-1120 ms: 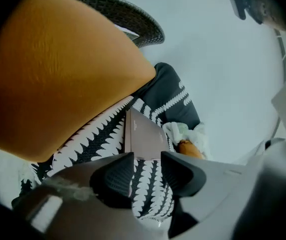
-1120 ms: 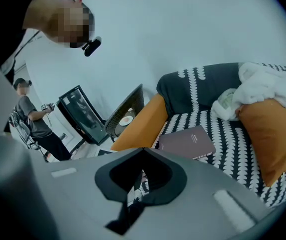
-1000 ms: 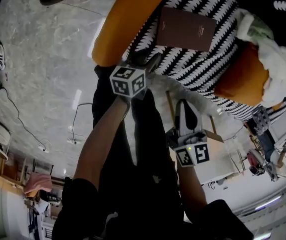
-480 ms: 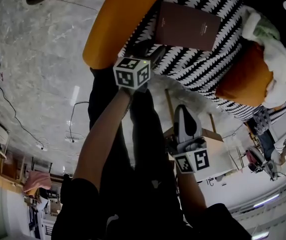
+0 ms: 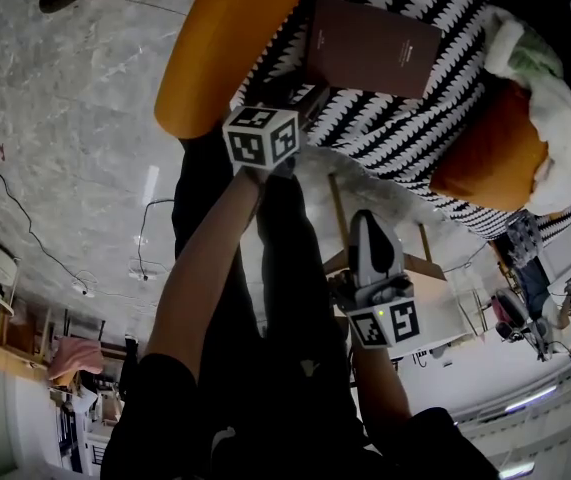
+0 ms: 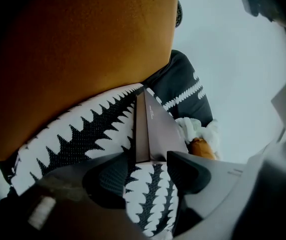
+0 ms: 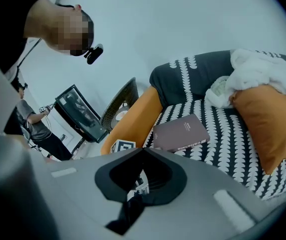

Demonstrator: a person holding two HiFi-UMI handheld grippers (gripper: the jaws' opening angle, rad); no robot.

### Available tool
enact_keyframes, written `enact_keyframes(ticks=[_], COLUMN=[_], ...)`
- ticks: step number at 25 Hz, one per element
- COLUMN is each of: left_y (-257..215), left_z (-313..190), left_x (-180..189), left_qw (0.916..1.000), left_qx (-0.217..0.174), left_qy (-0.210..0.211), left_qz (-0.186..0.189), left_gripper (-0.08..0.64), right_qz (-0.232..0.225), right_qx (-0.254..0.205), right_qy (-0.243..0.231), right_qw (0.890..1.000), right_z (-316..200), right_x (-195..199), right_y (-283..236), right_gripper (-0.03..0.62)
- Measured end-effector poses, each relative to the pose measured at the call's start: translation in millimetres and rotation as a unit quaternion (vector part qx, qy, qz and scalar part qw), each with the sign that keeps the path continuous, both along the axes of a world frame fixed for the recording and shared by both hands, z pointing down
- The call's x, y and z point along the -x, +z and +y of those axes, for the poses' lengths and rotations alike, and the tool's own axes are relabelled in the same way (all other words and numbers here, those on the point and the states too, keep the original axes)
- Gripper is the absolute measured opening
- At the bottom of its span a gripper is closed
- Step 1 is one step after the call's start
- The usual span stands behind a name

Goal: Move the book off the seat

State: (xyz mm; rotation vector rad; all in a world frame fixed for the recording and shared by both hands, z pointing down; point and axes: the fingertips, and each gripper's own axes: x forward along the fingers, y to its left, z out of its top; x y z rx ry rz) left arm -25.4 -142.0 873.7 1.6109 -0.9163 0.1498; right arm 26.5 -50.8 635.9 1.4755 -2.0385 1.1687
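Note:
A maroon book (image 5: 370,46) lies flat on the black-and-white patterned seat (image 5: 405,133); the right gripper view shows the book (image 7: 180,132) from above too. My left gripper (image 5: 303,98) is at the book's near edge, beside the orange armrest (image 5: 220,53). In the left gripper view its jaws have just been opening: the left gripper (image 6: 148,166) stands open with the end of the book (image 6: 155,129) just ahead of the pads, untouched. My right gripper (image 5: 370,233) hangs back over the floor, shut and empty, its fingertips (image 7: 143,151) meeting.
An orange cushion (image 5: 485,153) and a white bundled cloth (image 5: 555,118) lie at the seat's right end. A small wooden table (image 5: 435,303) stands near my right gripper. Cables (image 5: 150,238) run over the marble floor. A person by a screen (image 7: 77,114) stands far off.
My left gripper has moved closer to the book's near edge. The right gripper has stayed about where it was.

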Motion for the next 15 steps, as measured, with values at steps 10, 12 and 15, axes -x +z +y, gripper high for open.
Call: enact_keyframes(ticks=[10,12,15], left_y=[-2.5,-4.6,-0.9], left_z=[-5.9,-7.5,-7.9], left_x=[-4.4,-5.7,-5.5], left_qw=[1.0000,1.0000,0.9998], left_qx=[0.000,0.002,0.011], left_qy=[0.003,0.001,-0.012], left_qz=[0.005,0.006,0.008], left_gripper=[0.273,0.278,0.270], right_qz=[-0.013,-0.012,-0.010], right_qx=[0.013,0.016,0.018], right_qy=[0.008,0.009,0.014], right_qw=[1.000,1.000,1.000], right_z=[7.3,8.8,7.7], right_x=[-3.9,-4.3,-6.0], right_y=[2.0,2.3,4.2], right_gripper=[0.008,0.008,0.008])
